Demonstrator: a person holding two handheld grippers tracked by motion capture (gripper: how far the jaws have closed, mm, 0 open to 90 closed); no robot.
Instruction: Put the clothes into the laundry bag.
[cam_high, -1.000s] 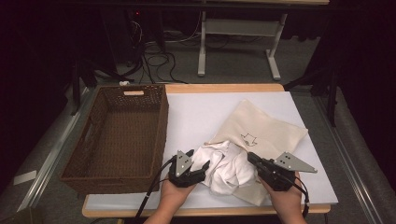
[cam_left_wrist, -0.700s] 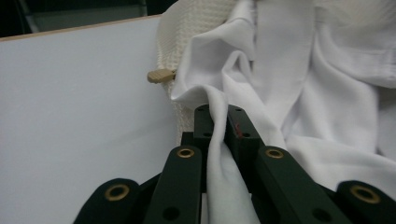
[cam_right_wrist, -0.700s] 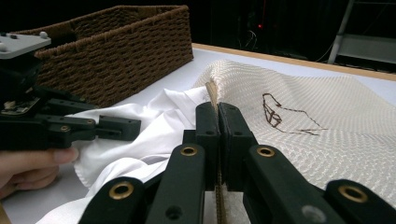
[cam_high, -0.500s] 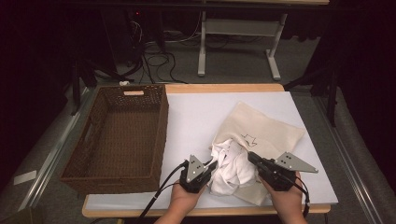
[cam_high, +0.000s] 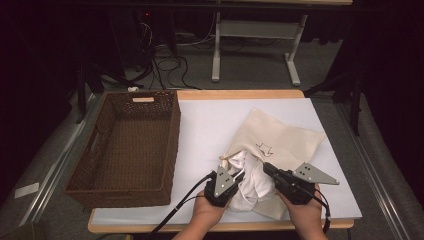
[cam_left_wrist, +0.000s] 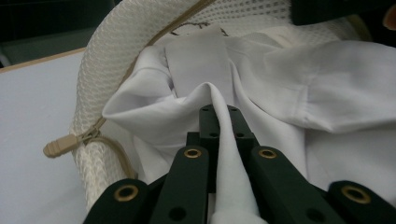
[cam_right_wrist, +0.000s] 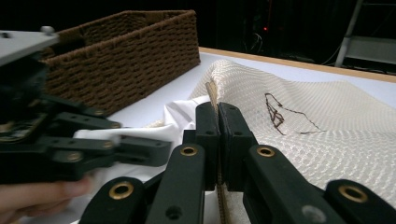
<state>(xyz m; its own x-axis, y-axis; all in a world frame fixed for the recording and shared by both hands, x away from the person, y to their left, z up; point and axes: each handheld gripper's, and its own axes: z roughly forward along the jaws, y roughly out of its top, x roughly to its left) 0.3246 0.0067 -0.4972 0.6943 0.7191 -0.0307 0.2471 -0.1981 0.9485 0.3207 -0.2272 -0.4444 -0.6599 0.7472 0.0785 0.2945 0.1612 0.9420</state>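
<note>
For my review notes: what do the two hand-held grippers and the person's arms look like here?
Both hand-held grippers, left and right, are black, with straight block-shaped jaws on linkage arms fixed by brass-ringed pins. Each carries a grey three-cornered plate on top, dotted with small holes. A black cable trails from the left one toward the table's near edge. No sleeves reach the wrists; the forearms are bare.

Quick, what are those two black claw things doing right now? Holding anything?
Left gripper: shut on a fold of the white garment.
Right gripper: shut on the rim of the mesh bag.
</note>
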